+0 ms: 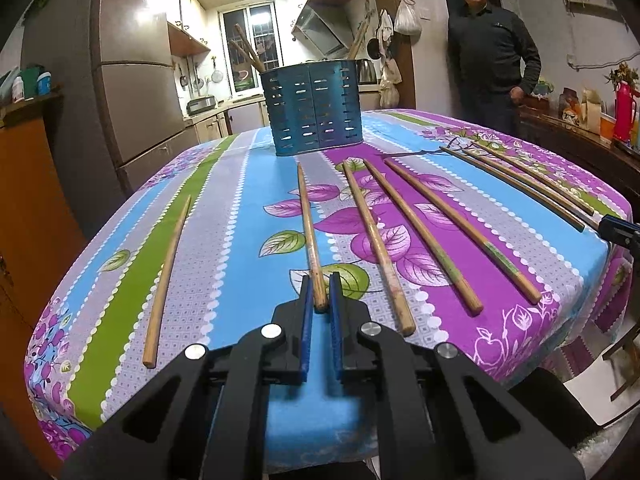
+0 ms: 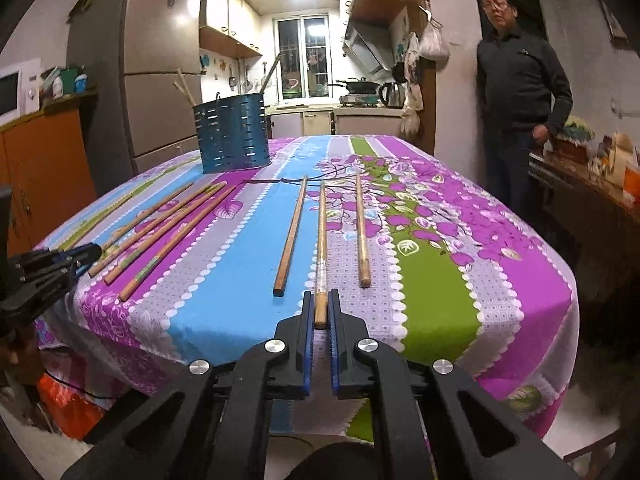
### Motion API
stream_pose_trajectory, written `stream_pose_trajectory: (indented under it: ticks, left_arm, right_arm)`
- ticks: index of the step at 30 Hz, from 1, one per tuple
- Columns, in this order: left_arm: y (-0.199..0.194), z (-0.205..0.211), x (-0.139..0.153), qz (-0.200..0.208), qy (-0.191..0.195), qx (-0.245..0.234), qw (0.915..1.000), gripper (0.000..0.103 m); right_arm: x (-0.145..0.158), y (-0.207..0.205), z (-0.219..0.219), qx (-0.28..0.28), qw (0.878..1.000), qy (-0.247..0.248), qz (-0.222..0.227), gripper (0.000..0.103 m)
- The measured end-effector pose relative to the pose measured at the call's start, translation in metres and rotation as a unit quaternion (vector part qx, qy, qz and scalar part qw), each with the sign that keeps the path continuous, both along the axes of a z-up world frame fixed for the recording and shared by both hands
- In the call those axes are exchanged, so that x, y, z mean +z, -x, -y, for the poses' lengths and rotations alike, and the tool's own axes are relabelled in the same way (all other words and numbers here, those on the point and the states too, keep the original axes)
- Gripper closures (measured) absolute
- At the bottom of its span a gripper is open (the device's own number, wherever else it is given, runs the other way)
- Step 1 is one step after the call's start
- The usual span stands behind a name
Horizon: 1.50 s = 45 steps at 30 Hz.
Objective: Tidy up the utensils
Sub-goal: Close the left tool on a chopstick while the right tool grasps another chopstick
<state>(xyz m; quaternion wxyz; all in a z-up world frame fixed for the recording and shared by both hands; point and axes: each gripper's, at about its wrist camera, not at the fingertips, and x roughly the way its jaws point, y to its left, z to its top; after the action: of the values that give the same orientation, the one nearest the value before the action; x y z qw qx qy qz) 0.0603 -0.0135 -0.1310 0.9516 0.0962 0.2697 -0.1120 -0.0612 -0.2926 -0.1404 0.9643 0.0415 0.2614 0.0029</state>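
Note:
Several wooden chopsticks lie on the flowered tablecloth. In the left wrist view my left gripper [image 1: 321,280] is shut on the near end of one chopstick [image 1: 307,224], which still lies on the cloth. In the right wrist view my right gripper [image 2: 320,298] is shut on the near end of the middle chopstick [image 2: 321,240] of a group of three. A blue slotted utensil holder [image 1: 316,110] stands at the far side of the table with a few chopsticks in it; it also shows in the right wrist view [image 2: 232,136].
A lone chopstick [image 1: 168,276] lies to the left, three more [image 1: 424,236] to the right of my left gripper. A man [image 2: 520,92] stands at the far right. A fridge [image 1: 136,92] and cabinets stand left. The table edge [image 2: 320,344] is just below my right gripper.

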Motion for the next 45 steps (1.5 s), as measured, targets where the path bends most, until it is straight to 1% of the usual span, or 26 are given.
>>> stream_pose_trajectory:
  ticks: [5,8,12,17,23,26,30,33,35,36,37,39,41,44,45]
  left_arm:
    - [0.001,0.001,0.000,0.000,-0.002,-0.001,1.0000,0.097]
    - [0.004,0.001,0.001,-0.003,-0.004,-0.004,1.0000,0.097]
    - [0.010,-0.002,0.006,0.000,-0.002,-0.006,1.0000,0.097]
    - [0.017,-0.008,0.013,0.006,0.000,-0.002,1.0000,0.097]
    - [0.033,-0.012,0.039,0.039,0.005,-0.003,0.9992,0.098]
    - [0.039,-0.015,0.055,0.056,0.017,-0.001,0.9983,0.098]
    - [0.041,-0.018,0.072,0.068,0.034,-0.001,0.9971,0.098]
    - [0.041,-0.019,0.077,0.076,0.032,-0.001,0.9966,0.100]
    - [0.041,-0.020,0.076,0.073,0.027,-0.008,0.9969,0.100]
    - [0.040,-0.019,0.072,0.060,0.017,-0.021,0.9978,0.100]
    - [0.041,-0.018,0.067,0.056,0.008,-0.025,0.9981,0.100]
    - [0.039,-0.019,0.055,0.036,-0.001,-0.040,0.9986,0.099]
    - [0.035,-0.017,0.037,0.025,-0.022,-0.037,0.9988,0.099]
    - [0.028,-0.015,0.019,0.011,-0.036,-0.031,0.9988,0.098]
    - [0.026,-0.016,0.016,0.007,-0.035,-0.031,0.9989,0.098]
  right_arm:
    - [0.009,0.005,0.003,-0.009,1.000,-0.008,0.015,0.095]
    - [0.017,0.010,0.004,-0.010,1.000,-0.006,0.023,0.095]
    - [0.032,0.019,0.002,-0.011,0.999,0.022,0.044,0.095]
    - [0.047,0.026,0.003,-0.011,0.997,0.039,0.065,0.095]
    - [0.065,0.034,0.005,-0.010,0.995,0.041,0.086,0.095]
    - [0.077,0.039,0.006,-0.011,0.994,0.044,0.103,0.095]
    - [0.094,0.042,0.008,-0.001,0.992,0.044,0.122,0.095]
    - [0.106,0.042,0.010,0.007,0.990,0.040,0.133,0.095]
    - [0.110,0.042,0.009,0.010,0.990,0.041,0.138,0.095]
    - [0.113,0.041,0.010,0.012,0.989,0.042,0.140,0.095]
    - [0.114,0.041,0.010,0.013,0.989,0.042,0.141,0.095]
    - [0.112,0.040,0.010,0.015,0.990,0.039,0.138,0.095]
    - [0.109,0.039,0.011,0.015,0.991,0.035,0.131,0.095]
    - [0.105,0.038,0.010,0.015,0.992,0.032,0.120,0.095]
    - [0.104,0.038,0.010,0.015,0.992,0.031,0.119,0.095]
